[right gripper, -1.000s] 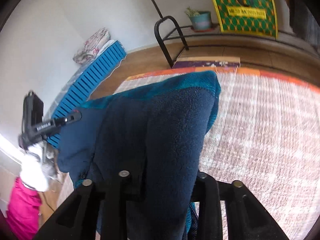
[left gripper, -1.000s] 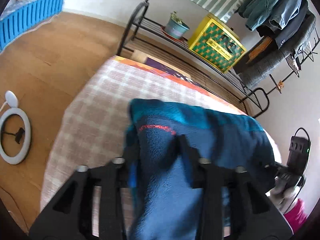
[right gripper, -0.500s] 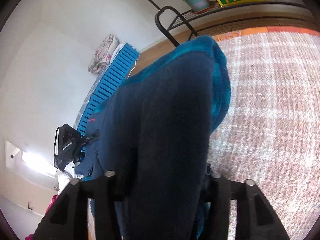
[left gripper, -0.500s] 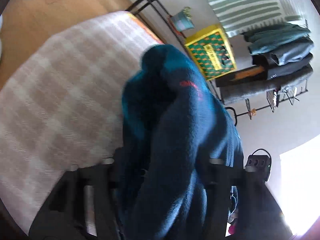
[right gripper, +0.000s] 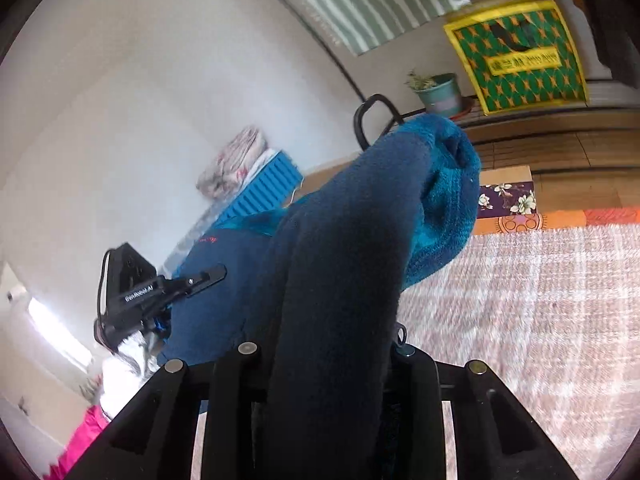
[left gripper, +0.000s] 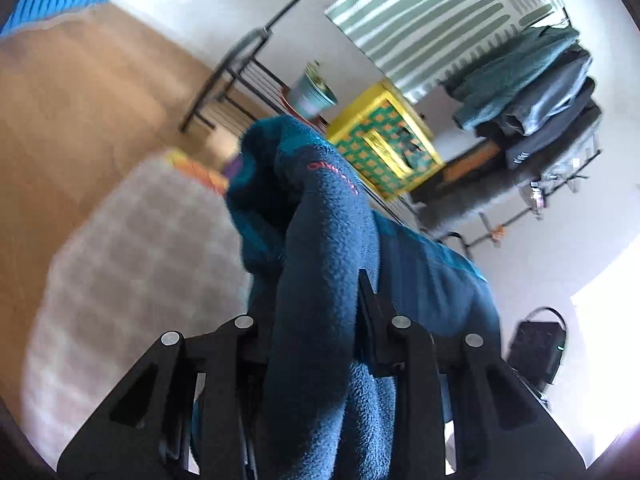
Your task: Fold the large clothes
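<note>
Fleece jacket (left gripper: 320,248), dark blue with teal trim and a small red logo, hangs bunched in the air above the checked blanket (left gripper: 132,248), held at two places. The left hand-held gripper (left gripper: 316,312) is clamped on a thick fold of it, the fabric filling the gap between its black fingers (left gripper: 372,300). The right hand-held gripper (right gripper: 328,344) likewise pinches a fold, with a teal-edged end (right gripper: 444,184) drooping over the blanket (right gripper: 532,300). In the right wrist view the left hand-held gripper (right gripper: 200,278) is seen gripping the far side. Behind stand a yellow patterned box (left gripper: 384,148) and a potted plant (left gripper: 312,94) on a black rack.
</note>
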Demonstrator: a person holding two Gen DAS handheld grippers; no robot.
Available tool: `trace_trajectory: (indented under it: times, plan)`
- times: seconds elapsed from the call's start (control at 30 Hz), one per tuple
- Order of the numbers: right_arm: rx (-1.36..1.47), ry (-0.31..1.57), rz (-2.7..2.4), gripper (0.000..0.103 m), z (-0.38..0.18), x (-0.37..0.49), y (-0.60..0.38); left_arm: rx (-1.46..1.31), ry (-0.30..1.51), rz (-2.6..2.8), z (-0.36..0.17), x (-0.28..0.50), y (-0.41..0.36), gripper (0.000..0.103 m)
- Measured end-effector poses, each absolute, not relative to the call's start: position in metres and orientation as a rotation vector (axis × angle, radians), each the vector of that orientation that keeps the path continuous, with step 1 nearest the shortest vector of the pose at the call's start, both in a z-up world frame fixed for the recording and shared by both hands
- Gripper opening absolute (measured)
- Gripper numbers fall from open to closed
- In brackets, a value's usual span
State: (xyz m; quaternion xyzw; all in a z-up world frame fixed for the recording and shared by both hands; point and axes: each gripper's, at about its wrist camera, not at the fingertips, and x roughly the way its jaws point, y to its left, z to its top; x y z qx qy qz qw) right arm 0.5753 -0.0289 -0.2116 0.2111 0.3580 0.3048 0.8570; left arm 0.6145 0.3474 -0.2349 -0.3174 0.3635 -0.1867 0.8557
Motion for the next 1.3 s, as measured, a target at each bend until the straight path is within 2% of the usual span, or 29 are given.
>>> trace_trajectory:
  times: [0.1, 0.2, 0.23, 0.27, 0.3, 0.33, 0.37, 0.57, 0.73, 1.13, 1.3]
  plan:
    - [0.369, 0.848, 0.544, 0.034, -0.237, 0.596, -0.017, -0.593, 0.839, -0.243, -0.253, 0.647, 0.351, 0.038]
    - [0.24, 0.952, 0.45, 0.046, -0.264, 0.601, -0.013, -0.526, 0.882, -0.106, -0.275, 0.654, 0.362, 0.04]
    - [0.241, 0.95, 0.454, 0.053, -0.269, 0.6, -0.02, -0.507, 0.884, -0.077, -0.282, 0.651, 0.365, 0.048]
    - [0.253, 0.951, 0.45, 0.069, -0.271, 0.6, -0.025, -0.494, 0.89, -0.06, -0.288, 0.646, 0.368, 0.051]
    - [0.249, 0.964, 0.431, 0.073, -0.274, 0.601, -0.029, -0.461, 0.909, -0.058, -0.296, 0.642, 0.368, 0.051]
    - [0.238, 0.967, 0.432, 0.072, -0.273, 0.6, -0.031, -0.422, 0.92, -0.047, -0.301, 0.64, 0.367, 0.057]
    - [0.228, 0.967, 0.434, 0.072, -0.271, 0.599, -0.032, -0.371, 0.928, -0.018, -0.304, 0.636, 0.366, 0.058]
    - [0.079, 0.913, 0.415, 0.067, -0.229, 0.576, -0.027, -0.413, 0.853, 0.05, -0.277, 0.591, 0.387, 0.058]
    - [0.075, 0.846, 0.439, 0.067, -0.184, 0.531, -0.036, -0.388, 0.784, 0.022, -0.218, 0.541, 0.381, 0.058]
    - [-0.028, 0.684, 0.433, 0.067, -0.064, 0.391, -0.048, -0.226, 0.589, -0.067, -0.058, 0.37, 0.296, 0.059]
    - [-0.065, 0.622, 0.41, 0.068, -0.029, 0.325, -0.056, -0.196, 0.511, -0.088, -0.016, 0.291, 0.267, 0.073]
